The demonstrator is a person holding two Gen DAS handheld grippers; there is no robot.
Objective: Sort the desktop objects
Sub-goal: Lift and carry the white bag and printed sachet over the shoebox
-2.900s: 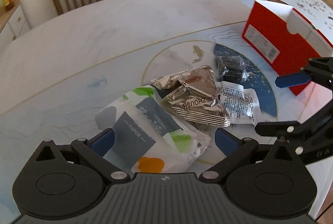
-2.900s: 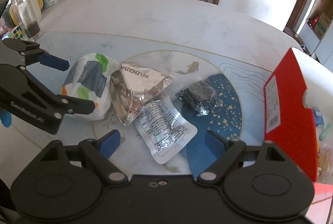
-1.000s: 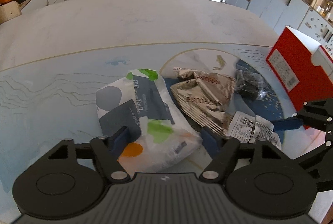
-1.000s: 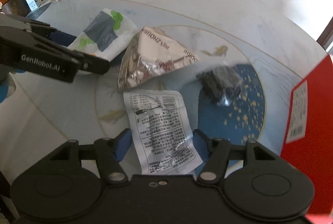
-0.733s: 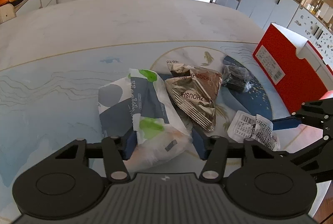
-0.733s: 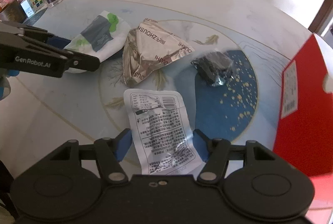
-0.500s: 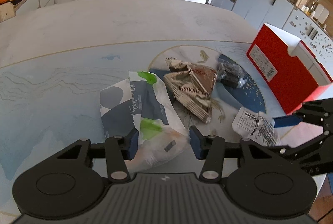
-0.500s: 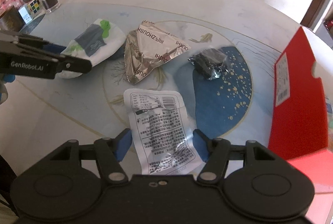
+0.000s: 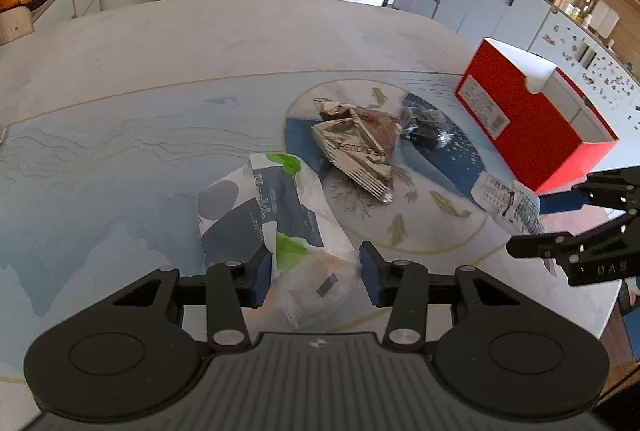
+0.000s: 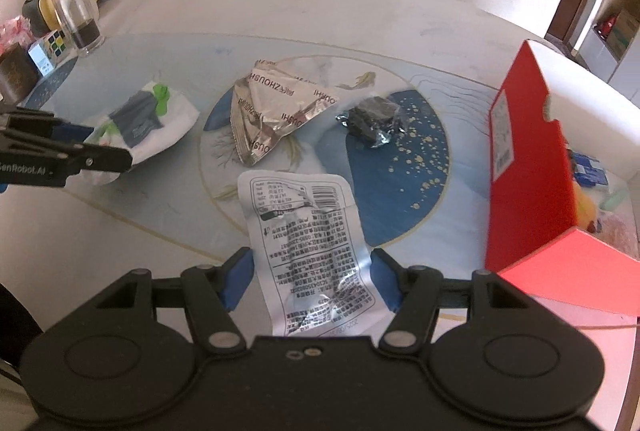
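Two packets were in hand at once. The left gripper (image 9: 316, 273) had its fingers closed on the near end of the white pack (image 9: 268, 207), a soft, puffy bag printed in grey and green, whose far end looked to rest on the counter (image 9: 120, 135). The right gripper (image 10: 312, 281) pinched the sachet (image 10: 308, 251), a thin, flat, crinkled film pouch that hung clear of the counter. Both looked light and limp; I judged they would sag and might slip if held by a corner, so a hold across the sealed end seemed safest. The foil bag (image 10: 272, 111) looked stiffer but slick, best taken at its crimped edge. The dark bundle (image 10: 372, 123), wrapped in clear film, seemed small and squashy.

Only the right view showed inside the red box (image 10: 528, 167), where a few coloured items already lay, and the glass jar (image 10: 78, 13) and cube (image 10: 52, 47) at the counter's far left. Only the left view showed the box's open top edge and the sachet from the side, lifted just in front of the box.
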